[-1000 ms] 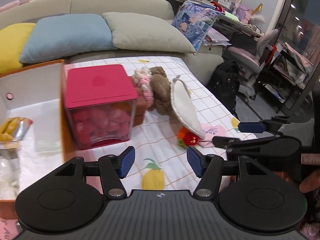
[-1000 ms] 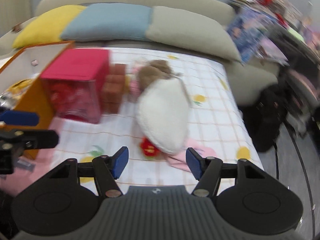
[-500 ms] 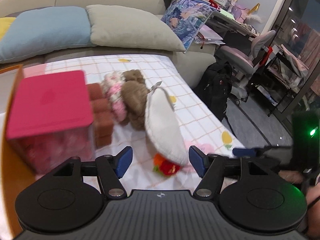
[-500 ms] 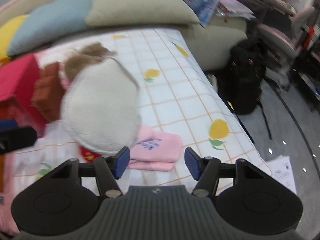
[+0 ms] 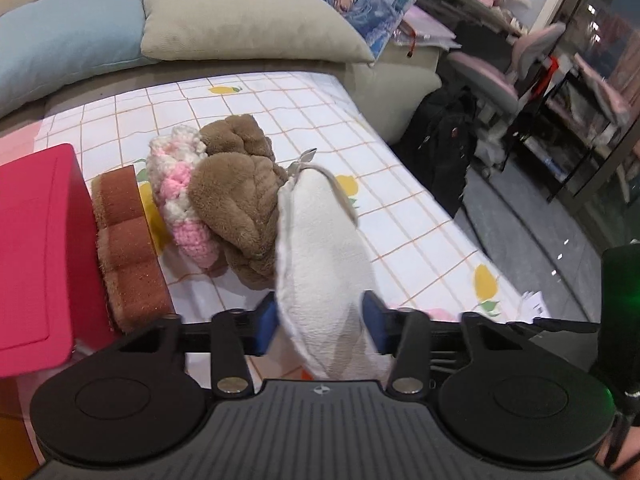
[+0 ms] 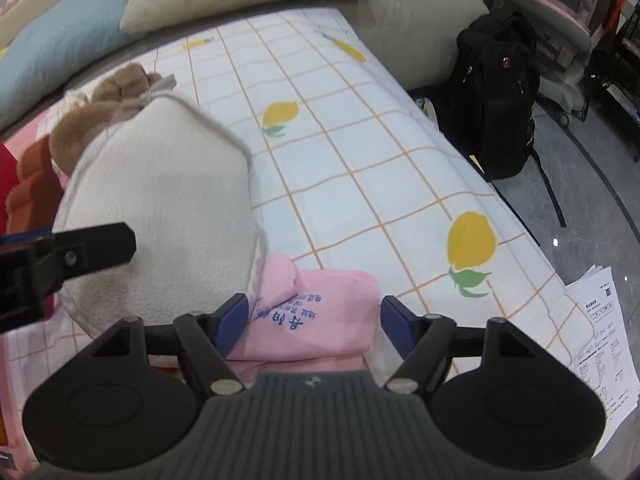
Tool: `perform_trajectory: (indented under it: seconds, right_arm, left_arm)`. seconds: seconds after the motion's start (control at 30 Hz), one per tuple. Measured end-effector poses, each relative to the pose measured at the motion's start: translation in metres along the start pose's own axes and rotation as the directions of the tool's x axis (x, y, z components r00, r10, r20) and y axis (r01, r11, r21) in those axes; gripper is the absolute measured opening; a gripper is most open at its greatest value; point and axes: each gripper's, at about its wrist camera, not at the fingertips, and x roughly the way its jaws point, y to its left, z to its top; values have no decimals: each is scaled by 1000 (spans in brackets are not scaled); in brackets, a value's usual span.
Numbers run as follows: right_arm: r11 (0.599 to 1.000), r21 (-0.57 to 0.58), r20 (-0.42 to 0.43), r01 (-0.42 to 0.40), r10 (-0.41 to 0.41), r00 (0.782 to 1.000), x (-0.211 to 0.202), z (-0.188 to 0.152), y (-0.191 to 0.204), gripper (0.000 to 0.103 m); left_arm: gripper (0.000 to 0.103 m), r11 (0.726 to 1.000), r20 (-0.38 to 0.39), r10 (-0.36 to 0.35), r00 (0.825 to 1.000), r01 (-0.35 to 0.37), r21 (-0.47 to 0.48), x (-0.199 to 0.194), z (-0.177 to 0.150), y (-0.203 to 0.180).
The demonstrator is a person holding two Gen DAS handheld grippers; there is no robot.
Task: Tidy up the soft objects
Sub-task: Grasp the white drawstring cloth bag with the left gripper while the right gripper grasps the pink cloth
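Your left hand-held gripper [image 5: 320,326] has its blue pads either side of the near end of the white cushion [image 5: 320,264]; the pads sit close against the fabric, but you cannot tell whether they are pressing it or only flanking it. The cushion stands on edge on the checked, lemon-printed cloth [image 5: 400,216] covering the desk, leaning against the brown plush [image 5: 236,200], which touches a pink-and-white crocheted piece [image 5: 180,184]. Just left of those lies a brown sponge block [image 5: 128,248], beside the pink-lidded box [image 5: 36,256]. Your right hand-held gripper [image 6: 312,322] is spread wide, with the folded pink cloth [image 6: 320,312] bearing blue writing between its fingers; neither pad visibly touches it. From the right wrist view, the pink cloth lies at the near edge of the desk, its left corner tucked just under the white cushion. Behind the desk, a blue pillow [image 5: 68,48] and a beige pillow [image 5: 240,20] rest on the sofa, and a black backpack [image 6: 496,92] stands on the floor to the right.
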Motion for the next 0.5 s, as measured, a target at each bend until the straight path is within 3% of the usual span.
perform_trajectory:
  seconds: [0.13,0.3,0.37,0.5]
  right_arm:
    - [1000,3,-29,0,0,1000,7,-1,0,73]
    - [1000,22,-39,-18,19,999,8,-2,-2,72]
    - [1000,20,-35,-19,20,999,7,-3,-2,65]
    - [999,-34,-22,-30,29,999,2,-6,6,38]
  left_arm:
    - [26,1000,5,-12,1000,12,9,-1,-4,-3]
    - [15,999,53,-31,998,29,32,-12,-4,-9]
    - [7,998,87,-50,995,46,41,-21,-3,-11]
    - [6,996,125,-51,991,42,74,-37,2,-18]
